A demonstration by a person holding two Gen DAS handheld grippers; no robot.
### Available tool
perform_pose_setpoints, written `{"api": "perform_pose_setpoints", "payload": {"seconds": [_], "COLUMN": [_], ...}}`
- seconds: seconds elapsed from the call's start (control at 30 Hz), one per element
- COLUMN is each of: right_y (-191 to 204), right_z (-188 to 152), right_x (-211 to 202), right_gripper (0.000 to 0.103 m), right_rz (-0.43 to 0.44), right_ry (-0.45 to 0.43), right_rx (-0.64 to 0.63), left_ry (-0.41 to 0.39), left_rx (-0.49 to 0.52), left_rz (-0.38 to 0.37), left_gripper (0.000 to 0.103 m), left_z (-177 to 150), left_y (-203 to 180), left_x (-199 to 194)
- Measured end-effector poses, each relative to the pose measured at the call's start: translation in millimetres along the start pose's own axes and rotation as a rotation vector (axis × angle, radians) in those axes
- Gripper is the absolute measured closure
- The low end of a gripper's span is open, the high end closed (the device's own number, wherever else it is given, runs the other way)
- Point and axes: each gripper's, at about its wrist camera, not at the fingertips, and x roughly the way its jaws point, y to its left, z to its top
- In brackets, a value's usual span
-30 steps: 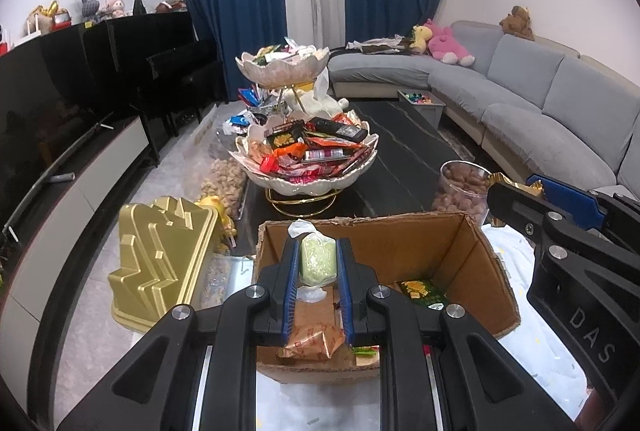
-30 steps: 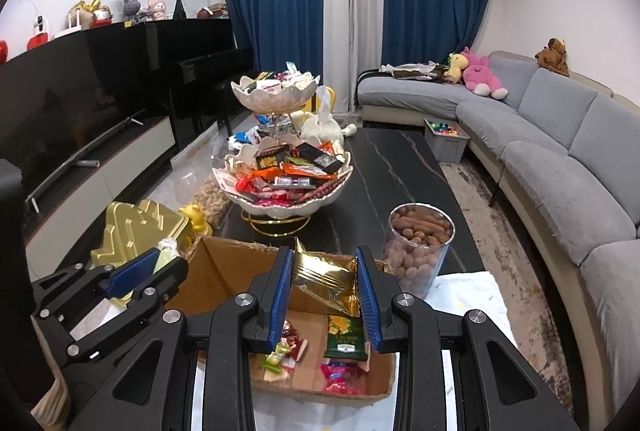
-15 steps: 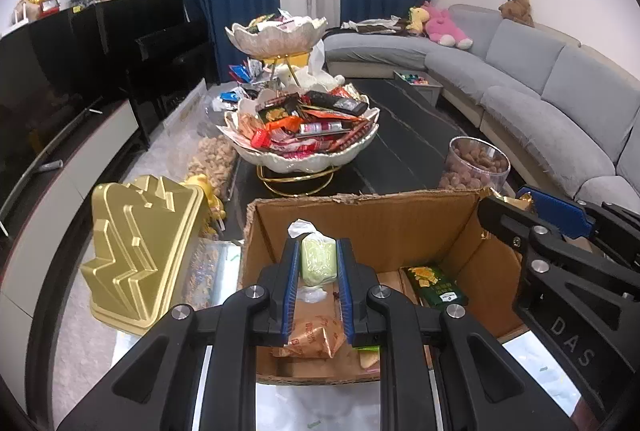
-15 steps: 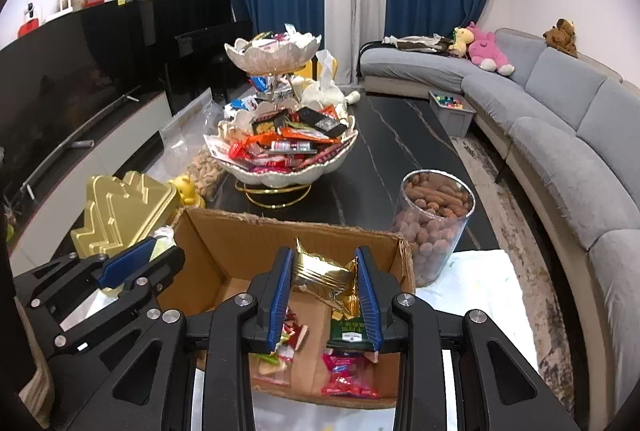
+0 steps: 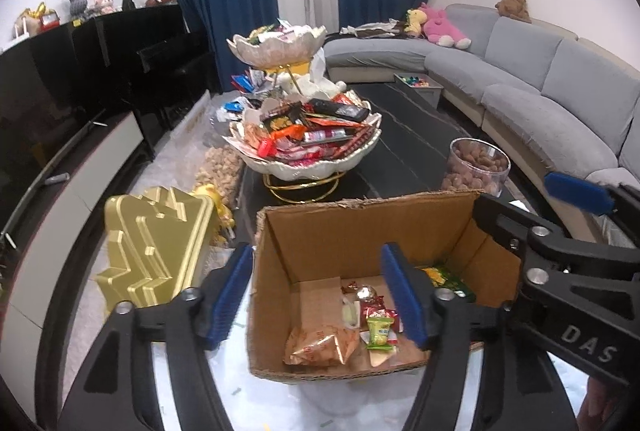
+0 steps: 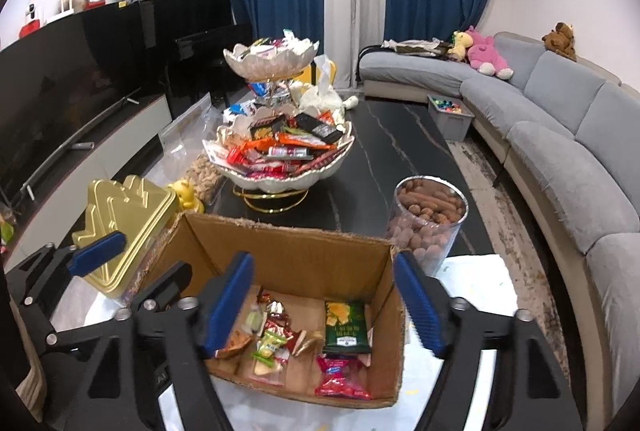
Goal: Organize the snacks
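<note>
Both tools hang over the cardboard box [image 5: 360, 231] with their jaws spread wide and nothing between them. The left gripper [image 5: 316, 295] fills the lower centre of its own view, its blue pads straddling the box's left wall; the right gripper [image 6: 324, 303] sits the same way in the lower middle of its view, pads apart over the box's open top.

The snacks are in two places. On the box floor lie a handful of loose packets: a dark green packet [image 6: 345, 327] toward the right, a pink-red packet [image 6: 342, 379] at the near edge, a small bright-green packet [image 6: 269, 345] and an orange-brown bag [image 5: 320, 345] at the near left. Which of these were most recently set down cannot be told from here, as the smaller wrappers blur together.

Above centre in both views, the two-tier shell-shaped stand [image 6: 276, 175] on the dark table [image 6: 384, 147] is heaped with wrapped bars and sweets, and a clear jar of brown snacks [image 6: 430, 223] stands just right of the box.

Judging by the nearly bare box floor against the piled stand, the sorting looks early, with most of it left.
</note>
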Motion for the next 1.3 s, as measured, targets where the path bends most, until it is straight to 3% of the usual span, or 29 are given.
{"api": "perform_pose_setpoints", "payload": {"seconds": [0.27,0.8,1.3], "right_y": [-1,-4,-10], "right_z": [3,-22,-52], "right_x": [-20,-76,-139], "right_gripper": [0.017,0.017,0.017], "right_rz": [-0.005,-0.026,-0.031], "right_ry": [-0.019,-0.032,-0.052], "right_rx": [0.019,0.040,0.025], "left_ry": [-0.020,-0.036,-0.033], "left_rx": [-0.011,-0.024,-0.037], "left_rz": [0.051,0.103,0.085], "left_gripper": [0.018,0.018,0.018], "left_z": [0,-26,-54], "left_y": [5,10,0], "left_x": [-21,-81,-139]}}
